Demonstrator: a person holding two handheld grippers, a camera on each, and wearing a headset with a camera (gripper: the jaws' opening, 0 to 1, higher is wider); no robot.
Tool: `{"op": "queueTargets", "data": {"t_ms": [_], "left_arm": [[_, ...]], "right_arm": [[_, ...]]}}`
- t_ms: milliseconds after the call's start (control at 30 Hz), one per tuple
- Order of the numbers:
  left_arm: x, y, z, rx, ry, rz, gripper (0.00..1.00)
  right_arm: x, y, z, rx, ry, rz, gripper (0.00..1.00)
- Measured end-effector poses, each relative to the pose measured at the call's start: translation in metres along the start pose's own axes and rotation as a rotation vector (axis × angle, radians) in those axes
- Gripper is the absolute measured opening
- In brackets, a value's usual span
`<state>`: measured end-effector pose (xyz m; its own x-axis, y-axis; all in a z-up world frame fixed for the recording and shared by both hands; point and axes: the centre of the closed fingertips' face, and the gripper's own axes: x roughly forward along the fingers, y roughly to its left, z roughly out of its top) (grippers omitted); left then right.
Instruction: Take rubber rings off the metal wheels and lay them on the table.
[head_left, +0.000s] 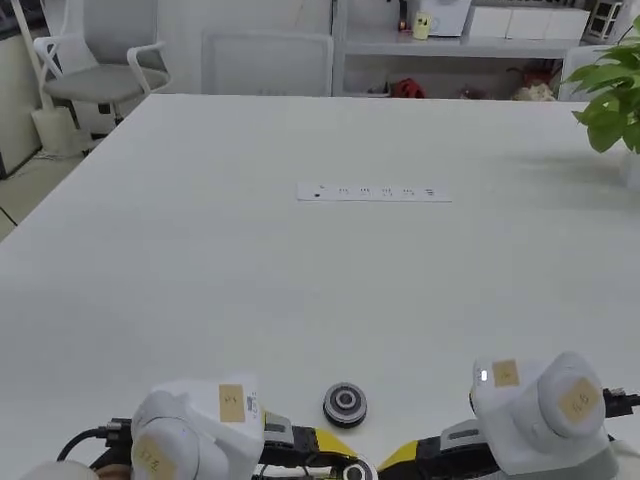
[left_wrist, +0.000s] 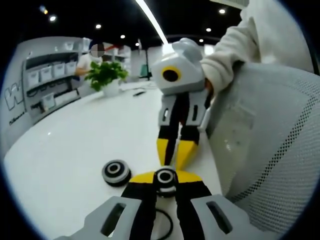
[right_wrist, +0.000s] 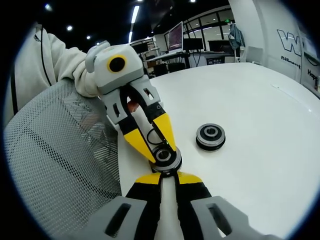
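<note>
Fingers (left_wrist: 141, 178) of the left gripper (left_wrist: 165, 175) are clamped on a wheel (left_wrist: 165, 182) at the near bench (head_left: 300, 300) edge. Fingers of the right gripper (right_wrist: 167, 176) are together, tips against that wheel's rim. A second wheel (right_wrist: 210, 136) lies just beside.

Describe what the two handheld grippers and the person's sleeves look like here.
Left gripper and right gripper match: rounded white housings, black jaw arms ending in yellow wedge tips. Tan stickers with handwritten marks sit on the housings, and a black cable runs from the left one. The sleeves are cream-white.
</note>
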<state>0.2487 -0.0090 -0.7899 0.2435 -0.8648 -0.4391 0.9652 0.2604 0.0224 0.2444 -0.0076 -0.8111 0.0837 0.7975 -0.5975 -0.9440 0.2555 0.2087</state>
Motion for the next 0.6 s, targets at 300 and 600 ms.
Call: {"op": "queueTargets", "data": {"t_ms": [300, 600], "left_arm": [[0.0, -0.0008, 0.0013, 0.0, -0.014, -0.004, 0.14], [-0.0003, -0.002, 0.0024, -0.004, -0.021, -0.006, 0.14]], "right_arm": [[-0.0002, -0.0018, 0.0001, 0.045, 0.02, 0.004, 0.07], [-0.0004, -0.0046, -0.0012, 0.073, 0.044, 0.002, 0.0]]}}
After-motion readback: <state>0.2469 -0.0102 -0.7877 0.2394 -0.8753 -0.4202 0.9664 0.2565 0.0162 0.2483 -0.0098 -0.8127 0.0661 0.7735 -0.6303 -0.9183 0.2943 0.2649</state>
